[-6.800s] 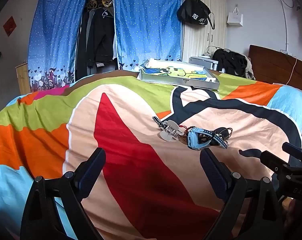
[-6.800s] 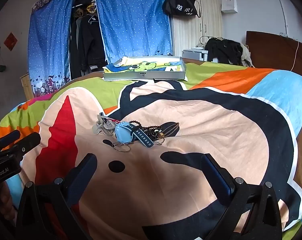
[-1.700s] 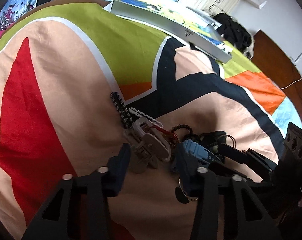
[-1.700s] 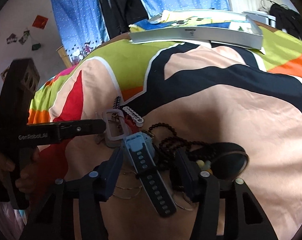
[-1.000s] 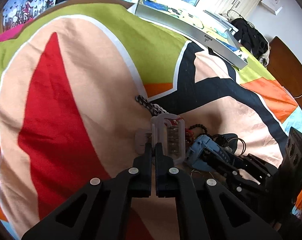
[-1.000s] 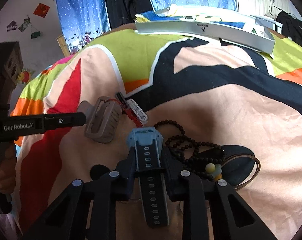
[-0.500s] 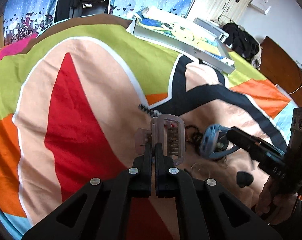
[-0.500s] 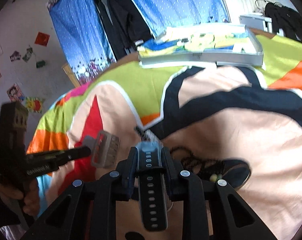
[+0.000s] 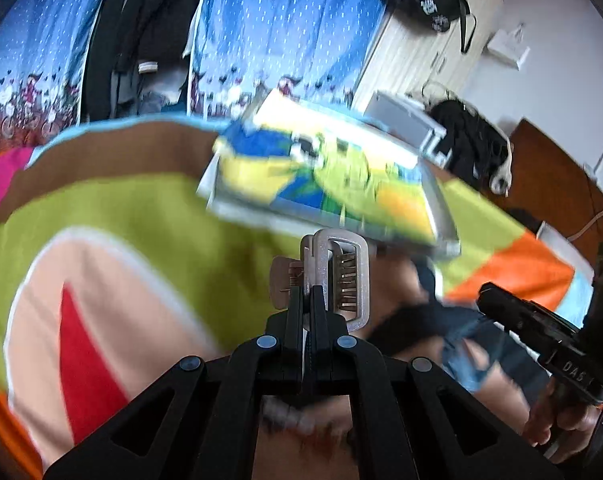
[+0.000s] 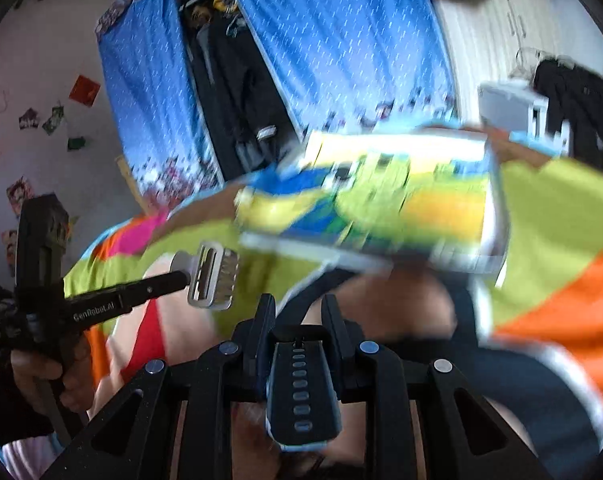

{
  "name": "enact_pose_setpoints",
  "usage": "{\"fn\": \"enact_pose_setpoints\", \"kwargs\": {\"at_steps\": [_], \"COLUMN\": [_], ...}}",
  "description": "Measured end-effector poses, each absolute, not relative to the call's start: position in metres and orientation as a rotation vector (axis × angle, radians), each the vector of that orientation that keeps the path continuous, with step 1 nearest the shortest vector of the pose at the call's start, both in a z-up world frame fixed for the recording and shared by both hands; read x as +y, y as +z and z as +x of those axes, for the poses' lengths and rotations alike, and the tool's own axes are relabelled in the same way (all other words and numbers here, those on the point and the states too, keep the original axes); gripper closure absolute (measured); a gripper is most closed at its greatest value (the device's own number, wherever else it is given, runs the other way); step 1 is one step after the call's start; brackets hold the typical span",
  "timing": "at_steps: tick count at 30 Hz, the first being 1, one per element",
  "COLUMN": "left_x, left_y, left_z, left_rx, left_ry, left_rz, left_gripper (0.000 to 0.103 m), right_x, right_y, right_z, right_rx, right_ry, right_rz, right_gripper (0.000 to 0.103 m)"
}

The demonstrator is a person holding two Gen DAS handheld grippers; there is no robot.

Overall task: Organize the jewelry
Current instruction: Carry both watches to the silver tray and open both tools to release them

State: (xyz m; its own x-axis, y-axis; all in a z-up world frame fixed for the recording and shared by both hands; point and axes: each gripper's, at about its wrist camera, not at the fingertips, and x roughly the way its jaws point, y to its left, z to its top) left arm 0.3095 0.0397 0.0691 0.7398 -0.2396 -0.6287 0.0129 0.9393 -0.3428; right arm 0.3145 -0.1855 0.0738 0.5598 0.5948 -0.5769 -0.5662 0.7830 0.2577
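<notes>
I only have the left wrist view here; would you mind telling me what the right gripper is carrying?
Observer: The right gripper is shut on a blue watch with a dark perforated strap.
Operator: Thank you. Is my grey plastic hair claw clip hanging freely?
Observer: Yes; the right view shows the grey plastic hair claw clip sticking out sideways from the left gripper, above the colourful bedspread, touching nothing else.
Operator: Where does the strap point?
Observer: Back toward the right camera, between the jaws.
</notes>
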Motion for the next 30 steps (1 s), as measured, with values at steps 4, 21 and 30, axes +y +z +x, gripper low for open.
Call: {"fn": "enact_pose_setpoints", "kwargs": {"at_steps": [4,21,30], "left_x": [0.039,0.017,0.027], "left_y": [0.083,0.024,0.038], "left_z": [0.356,0.473,0.431], "left_rx": [0.671,0.829,0.719], "left_ry": [-0.128,-0.102,-0.063], "left_rz": [-0.306,-0.296,-0.361], "left_gripper": [0.102,0.102,0.038], "right_x": [-0.187,-0.213,-0.228], "right_y": [0.101,0.029,0.06], "right_z": [0.366,0.47,0.419], "right_rx": [0.621,0.694,0.529], "right_ry": [0.635,0.44,0.385], "right_rz": [0.024,0.133,0.071], "right_gripper": [0.08,0.076,0.021]}}
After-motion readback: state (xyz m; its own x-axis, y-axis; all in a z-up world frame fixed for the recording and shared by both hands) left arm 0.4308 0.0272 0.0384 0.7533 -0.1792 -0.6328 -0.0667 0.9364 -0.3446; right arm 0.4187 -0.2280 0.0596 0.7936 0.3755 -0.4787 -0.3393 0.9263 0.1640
